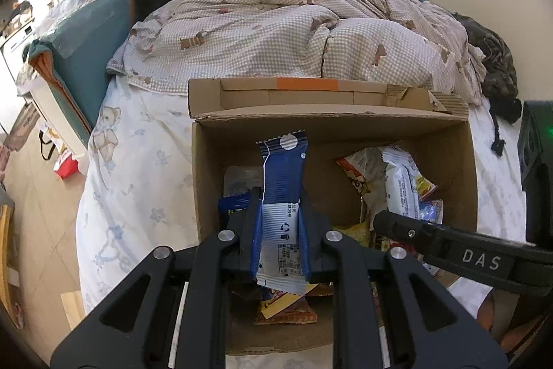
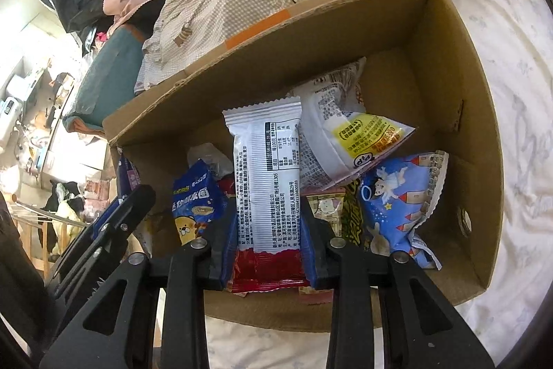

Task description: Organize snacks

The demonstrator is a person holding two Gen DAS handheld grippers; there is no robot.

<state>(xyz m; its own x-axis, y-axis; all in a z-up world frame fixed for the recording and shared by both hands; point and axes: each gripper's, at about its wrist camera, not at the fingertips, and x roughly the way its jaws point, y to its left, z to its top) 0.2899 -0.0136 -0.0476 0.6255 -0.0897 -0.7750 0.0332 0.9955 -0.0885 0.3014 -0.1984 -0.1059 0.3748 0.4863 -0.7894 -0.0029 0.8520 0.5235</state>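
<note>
Left gripper (image 1: 280,213) is clamped on a blue and white snack packet (image 1: 284,175), held above the near left part of the cardboard box (image 1: 463,161). That packet stands upright, its long axis running straight up from the jaws, crimped end on top; its lower end hangs below the fingers, and the small print on it is too fine to read. Right gripper (image 2: 268,223) pinches a white and red packet (image 2: 266,158) over the box's middle, also upright, white end up, red end tucked behind the fingers. Below both, a heap of loose snacks (image 2: 394,196) lies in the box, overlapping so much that several show only corners. Behind the box lies a rumpled checked quilt (image 1: 276,23).
</note>
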